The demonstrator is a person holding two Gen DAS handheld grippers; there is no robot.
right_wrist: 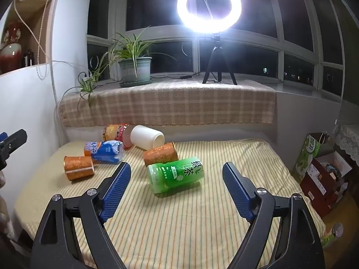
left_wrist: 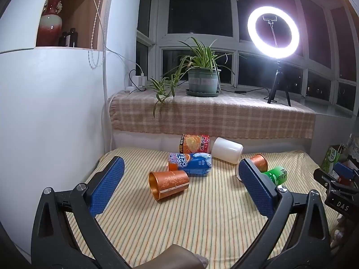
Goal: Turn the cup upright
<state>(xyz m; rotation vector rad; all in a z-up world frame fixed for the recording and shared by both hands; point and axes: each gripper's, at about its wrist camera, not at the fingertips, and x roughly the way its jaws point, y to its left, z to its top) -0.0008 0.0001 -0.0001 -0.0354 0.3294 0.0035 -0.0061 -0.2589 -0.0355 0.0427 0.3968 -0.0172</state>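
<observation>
copper cup [left_wrist: 168, 184] lies on its side on the striped cloth [left_wrist: 202, 219], ahead of the left gripper [left_wrist: 181, 174], between its spread, empty fingers with bare cloth on both sides; its open rim faces the near left. just beyond it lies a blue bottle [left_wrist: 193, 163]. further right, a green bottle [right_wrist: 176, 174] lies ahead of the right gripper [right_wrist: 177, 174], whose fingers stand wide apart and empty, a second copper cup [right_wrist: 160, 153] touching behind.
</observation>
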